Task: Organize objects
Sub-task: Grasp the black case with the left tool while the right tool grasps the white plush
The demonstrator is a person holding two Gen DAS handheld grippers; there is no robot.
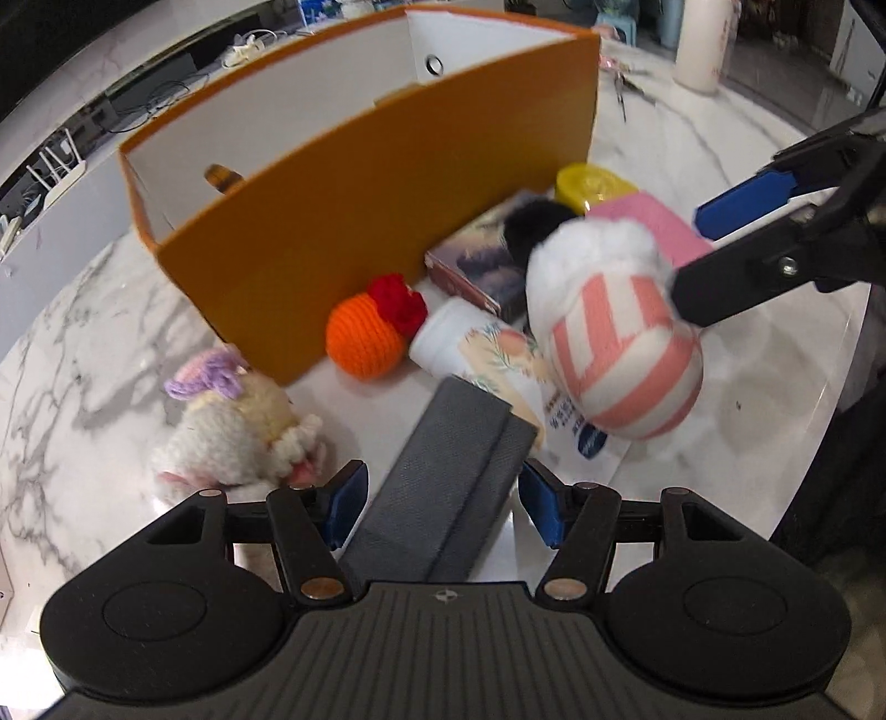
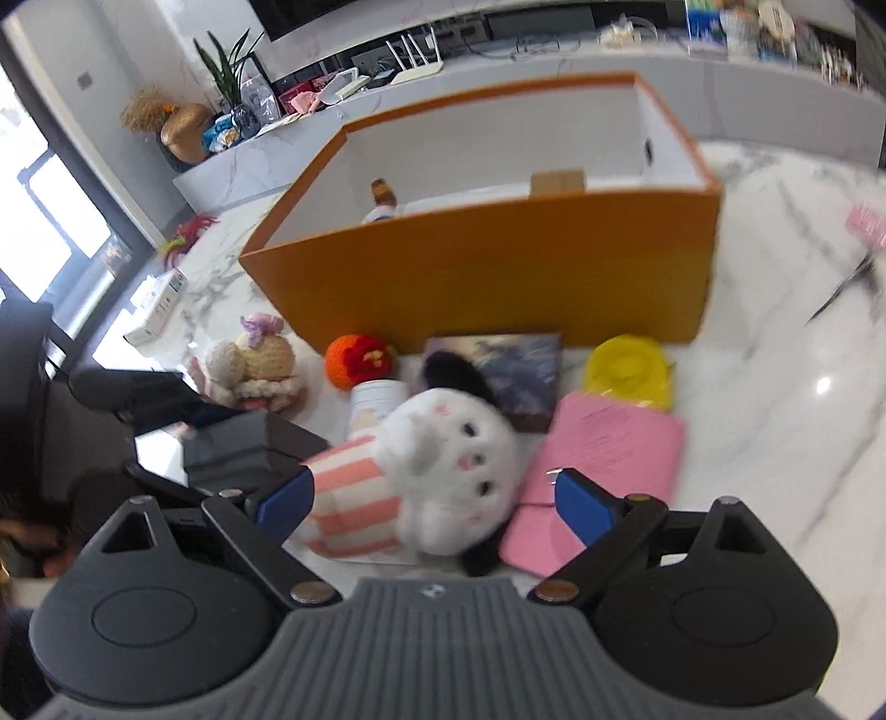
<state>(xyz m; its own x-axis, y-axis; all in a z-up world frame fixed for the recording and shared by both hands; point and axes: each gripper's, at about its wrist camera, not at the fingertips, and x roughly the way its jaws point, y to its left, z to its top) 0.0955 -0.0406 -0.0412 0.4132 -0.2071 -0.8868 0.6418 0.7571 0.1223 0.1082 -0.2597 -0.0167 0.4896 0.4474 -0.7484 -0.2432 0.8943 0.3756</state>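
Note:
An open orange box stands on the marble table; a bottle lies inside. My left gripper straddles a dark grey case, jaws wide, pads apart from it. My right gripper is open around a white plush in a pink-striped outfit, pads apart from it. In front of the box lie an orange knit ball, a white tube, a crochet doll, a picture box, a pink pouch and a yellow lid.
A white tumbler and scissors sit at the far right of the table. A small white carton lies at the left. The table's right edge is close. A counter with clutter runs behind.

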